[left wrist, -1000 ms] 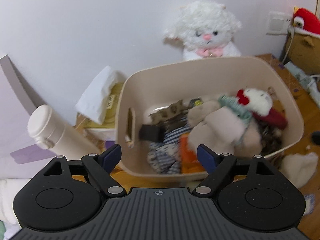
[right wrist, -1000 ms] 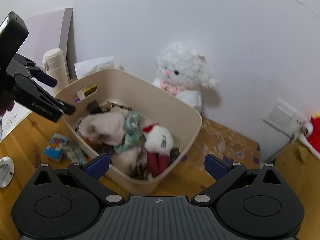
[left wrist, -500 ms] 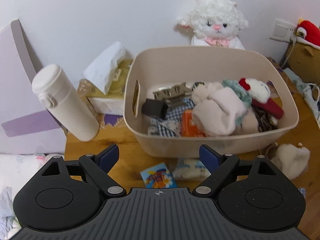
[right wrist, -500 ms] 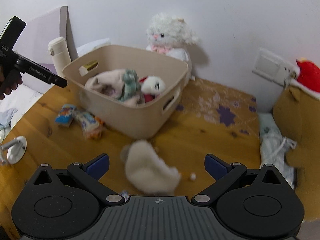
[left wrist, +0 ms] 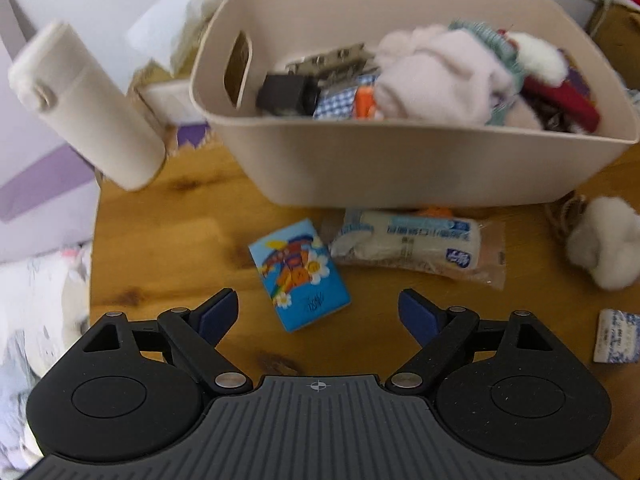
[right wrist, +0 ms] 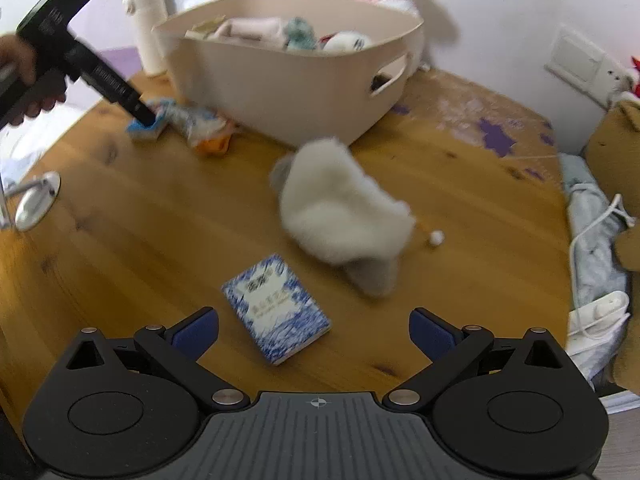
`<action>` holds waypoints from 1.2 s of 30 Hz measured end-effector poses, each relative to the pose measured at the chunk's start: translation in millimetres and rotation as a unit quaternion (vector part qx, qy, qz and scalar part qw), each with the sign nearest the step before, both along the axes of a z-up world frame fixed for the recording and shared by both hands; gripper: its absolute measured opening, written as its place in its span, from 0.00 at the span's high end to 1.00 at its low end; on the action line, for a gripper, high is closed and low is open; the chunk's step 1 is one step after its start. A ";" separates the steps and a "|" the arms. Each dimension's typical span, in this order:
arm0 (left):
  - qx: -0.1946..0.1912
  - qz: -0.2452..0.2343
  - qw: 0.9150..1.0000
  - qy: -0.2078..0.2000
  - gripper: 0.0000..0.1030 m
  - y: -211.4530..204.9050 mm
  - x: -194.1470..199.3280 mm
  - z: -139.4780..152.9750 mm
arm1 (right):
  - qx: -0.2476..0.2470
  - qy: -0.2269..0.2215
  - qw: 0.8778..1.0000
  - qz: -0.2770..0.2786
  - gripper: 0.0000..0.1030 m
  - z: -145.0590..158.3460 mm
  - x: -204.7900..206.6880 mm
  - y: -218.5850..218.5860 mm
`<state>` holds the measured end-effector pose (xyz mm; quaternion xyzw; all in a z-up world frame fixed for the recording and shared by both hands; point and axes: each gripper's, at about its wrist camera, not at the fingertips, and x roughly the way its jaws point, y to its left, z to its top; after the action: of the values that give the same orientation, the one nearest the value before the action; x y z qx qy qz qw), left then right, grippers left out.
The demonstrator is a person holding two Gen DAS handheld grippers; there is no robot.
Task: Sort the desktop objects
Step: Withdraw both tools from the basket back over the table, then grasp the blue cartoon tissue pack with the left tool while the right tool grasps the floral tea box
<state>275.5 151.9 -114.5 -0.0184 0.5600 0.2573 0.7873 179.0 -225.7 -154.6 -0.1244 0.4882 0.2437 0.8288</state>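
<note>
Two grippers tipped down over the wooden table, both spread wide with nothing between the pads. Left gripper poised just near of the blue cartoon packet, wrapped snack pack to its right, beige bin beyond. Right gripper lined up on the blue-and-white patterned packet, fluffy white toy farther off. Pickup stage, by the look of it: next, straddle each packet, squeeze, lift to bin. Printing too blurred to read.
</note>
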 end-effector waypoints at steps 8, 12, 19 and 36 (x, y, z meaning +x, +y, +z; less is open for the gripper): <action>-0.025 0.045 0.999 -0.003 0.14 17.7 4.4 -19.9 | 0.017 0.010 1.000 0.012 0.07 -17.1 6.2 7.0; -0.041 0.070 0.997 -0.017 0.14 24.2 7.1 -26.4 | 0.013 0.011 1.000 0.025 0.14 -21.0 9.8 15.6; -0.059 0.088 0.994 -0.019 0.21 34.7 10.1 -36.3 | 0.013 0.022 0.999 0.044 0.26 -27.2 11.6 27.7; -0.039 0.083 0.995 -0.031 0.54 20.7 -16.4 -33.7 | 0.031 0.027 0.998 0.037 0.58 -23.5 2.9 16.2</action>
<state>259.0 172.6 -148.2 -0.1036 0.5413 0.2993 0.7789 181.9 -209.4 -178.0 -0.1095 0.4973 0.2923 0.8095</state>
